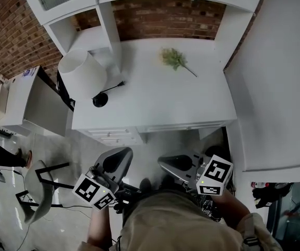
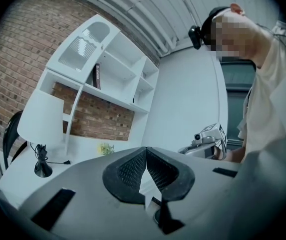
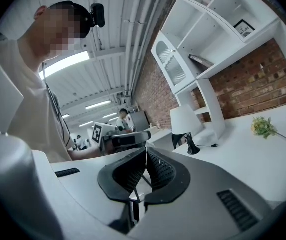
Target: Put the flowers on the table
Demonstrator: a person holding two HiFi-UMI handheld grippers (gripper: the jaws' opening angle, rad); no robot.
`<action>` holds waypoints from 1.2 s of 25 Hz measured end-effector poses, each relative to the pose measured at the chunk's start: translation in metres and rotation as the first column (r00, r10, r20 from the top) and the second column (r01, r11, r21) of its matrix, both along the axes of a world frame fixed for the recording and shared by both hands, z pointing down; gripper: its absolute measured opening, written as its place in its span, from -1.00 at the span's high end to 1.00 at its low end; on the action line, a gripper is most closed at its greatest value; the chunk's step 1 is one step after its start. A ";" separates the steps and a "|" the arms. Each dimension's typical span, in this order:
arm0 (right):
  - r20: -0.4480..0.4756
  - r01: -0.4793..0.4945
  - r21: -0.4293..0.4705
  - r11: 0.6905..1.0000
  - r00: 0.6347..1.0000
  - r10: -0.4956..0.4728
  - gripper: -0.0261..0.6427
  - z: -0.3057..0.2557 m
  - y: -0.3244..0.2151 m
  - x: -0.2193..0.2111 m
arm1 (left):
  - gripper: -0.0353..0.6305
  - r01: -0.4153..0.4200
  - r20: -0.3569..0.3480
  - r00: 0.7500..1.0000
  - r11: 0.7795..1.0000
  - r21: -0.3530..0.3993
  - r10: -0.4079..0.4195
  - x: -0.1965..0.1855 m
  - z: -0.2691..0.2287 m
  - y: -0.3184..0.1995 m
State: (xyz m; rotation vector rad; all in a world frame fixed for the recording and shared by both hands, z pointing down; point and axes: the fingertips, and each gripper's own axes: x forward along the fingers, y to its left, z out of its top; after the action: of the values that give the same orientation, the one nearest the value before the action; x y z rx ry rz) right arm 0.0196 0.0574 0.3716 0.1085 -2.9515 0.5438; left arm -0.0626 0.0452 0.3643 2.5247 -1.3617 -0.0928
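Flowers (image 1: 174,58) are seen lying on table (image 1: 139,103), upper centre. Left gripper (image 2: 145,151) and right gripper (image 3: 146,151) are held clenched, empty, lower frame. Placement is judged done; only withdrawal is called for.

No legible text, labels or numbers

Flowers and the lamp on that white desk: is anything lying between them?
Only the lamp's black cord, close to the lamp; the desk toward the flowers is bare, as the head view shows.
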 end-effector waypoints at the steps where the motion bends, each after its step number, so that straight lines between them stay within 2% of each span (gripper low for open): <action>1: -0.003 -0.009 -0.003 1.000 1.000 0.008 0.85 0.000 0.001 -0.002 | 0.87 -0.007 -0.002 1.000 1.000 0.001 0.007 -0.003 0.000 0.001; 13: -0.040 -0.089 0.002 0.996 0.995 0.089 0.85 0.002 0.028 -0.022 | 0.87 -0.112 -0.025 0.993 0.994 0.010 0.112 -0.016 0.005 0.024; 30: -0.067 -0.185 0.032 0.982 0.980 0.187 0.86 0.000 0.053 -0.029 | 0.87 -0.238 -0.019 0.971 0.971 -0.001 0.238 -0.015 0.011 0.045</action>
State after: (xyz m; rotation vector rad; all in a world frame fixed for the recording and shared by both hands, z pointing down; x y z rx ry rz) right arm -0.0099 0.1100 0.3720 0.4014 -2.8971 0.5135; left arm -0.0781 0.0903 0.3750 2.6556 -1.0399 -0.0666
